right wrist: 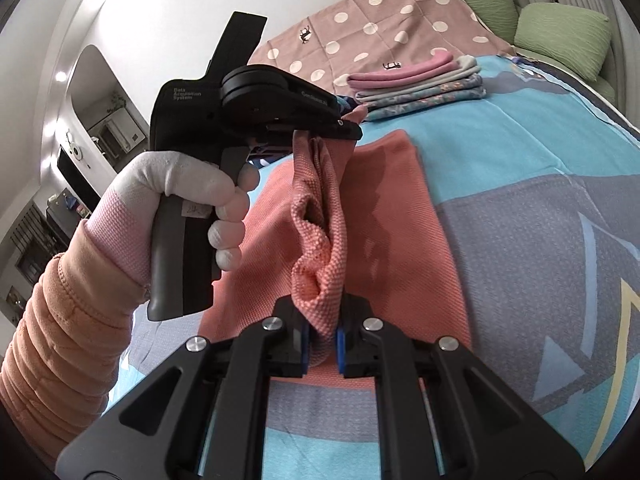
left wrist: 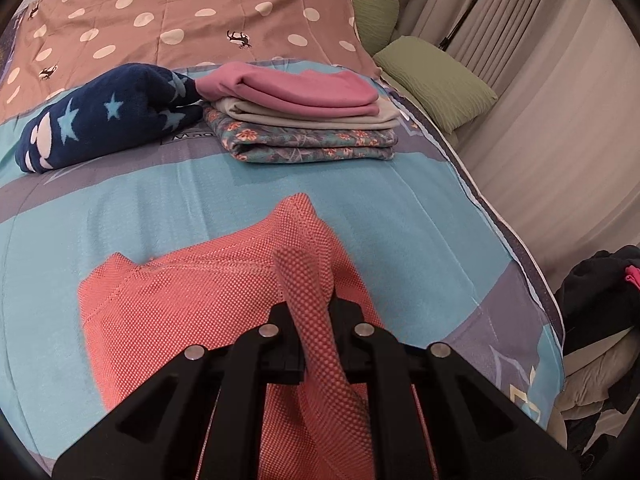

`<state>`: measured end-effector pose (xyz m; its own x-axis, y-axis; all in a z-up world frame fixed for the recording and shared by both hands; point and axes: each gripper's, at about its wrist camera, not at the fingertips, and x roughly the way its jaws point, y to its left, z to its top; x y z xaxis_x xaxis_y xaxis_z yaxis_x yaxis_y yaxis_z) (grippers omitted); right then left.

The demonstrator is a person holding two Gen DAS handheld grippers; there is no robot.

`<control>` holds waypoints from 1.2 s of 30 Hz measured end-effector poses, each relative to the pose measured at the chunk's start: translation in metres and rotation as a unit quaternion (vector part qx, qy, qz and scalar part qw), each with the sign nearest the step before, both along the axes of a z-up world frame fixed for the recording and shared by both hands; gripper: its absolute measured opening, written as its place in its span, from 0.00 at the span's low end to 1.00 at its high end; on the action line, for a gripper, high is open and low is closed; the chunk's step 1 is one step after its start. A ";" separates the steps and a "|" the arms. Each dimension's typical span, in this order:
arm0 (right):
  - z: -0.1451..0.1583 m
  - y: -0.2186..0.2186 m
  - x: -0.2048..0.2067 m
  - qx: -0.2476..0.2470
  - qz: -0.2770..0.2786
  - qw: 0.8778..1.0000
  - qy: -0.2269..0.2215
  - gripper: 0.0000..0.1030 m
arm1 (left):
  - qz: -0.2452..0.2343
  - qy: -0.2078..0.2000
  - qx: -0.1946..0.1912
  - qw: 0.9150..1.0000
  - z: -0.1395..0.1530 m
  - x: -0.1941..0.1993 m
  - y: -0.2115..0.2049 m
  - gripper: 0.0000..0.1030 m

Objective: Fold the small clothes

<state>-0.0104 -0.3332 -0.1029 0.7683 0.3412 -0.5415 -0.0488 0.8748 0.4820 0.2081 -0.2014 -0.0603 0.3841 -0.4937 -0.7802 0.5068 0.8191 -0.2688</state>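
My left claw (left wrist: 316, 336) and right claw (right wrist: 324, 340) each pinch an edge of the soft, limp coral waffle-knit garment (left wrist: 180, 304), lifting it off the bed (left wrist: 400, 220); light, drapes easily, best held by corners.

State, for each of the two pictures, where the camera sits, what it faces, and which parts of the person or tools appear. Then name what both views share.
Left wrist: sits on the left gripper, facing up the bed toward the folded pile; only its own fingers show.
Right wrist: sits on the right gripper, facing the left gripper and gloved left hand.
Shared: the orange cloth both clamp, pile, green pillows.
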 end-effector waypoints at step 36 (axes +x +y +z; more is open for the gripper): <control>-0.014 -0.026 -0.014 0.046 -0.010 0.998 0.039 0.11 | -0.071 -0.120 0.065 0.988 -0.025 -0.224 0.136 0.56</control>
<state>-0.0248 -0.3593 -0.1167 0.7323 0.3784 -0.5662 0.0079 0.8266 0.5627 -0.0158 -0.0657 -0.0855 0.4995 -0.4584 -0.7351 0.6557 0.7547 -0.0250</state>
